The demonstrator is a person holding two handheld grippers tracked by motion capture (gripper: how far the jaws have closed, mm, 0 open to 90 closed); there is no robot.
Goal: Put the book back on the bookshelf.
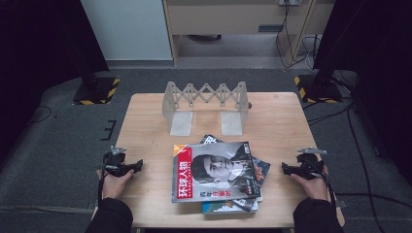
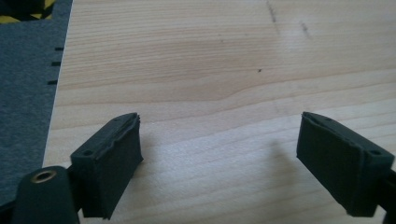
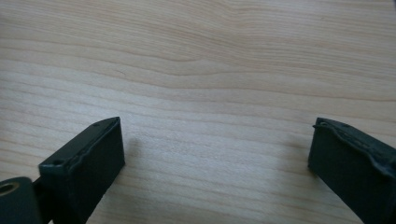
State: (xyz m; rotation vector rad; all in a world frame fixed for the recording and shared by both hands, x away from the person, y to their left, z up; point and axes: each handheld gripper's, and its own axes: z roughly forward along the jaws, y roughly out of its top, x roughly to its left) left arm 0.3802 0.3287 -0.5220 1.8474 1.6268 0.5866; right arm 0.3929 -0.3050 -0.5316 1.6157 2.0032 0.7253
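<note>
A stack of magazines lies near the front middle of the wooden table; the top one has a red title and a portrait on its cover. Behind it stands a clear folding book rack, with nothing in it. My left gripper rests near the table's left edge, held by a hand, jaws wide apart over bare wood. My right gripper rests at the right side of the table, also open over bare wood. Both are apart from the magazines.
Dark carpet surrounds the table. Black stand bases with yellow-black tape sit on the floor behind the table's far corners. Cables trail on the floor at the right. A wooden cabinet stands at the back.
</note>
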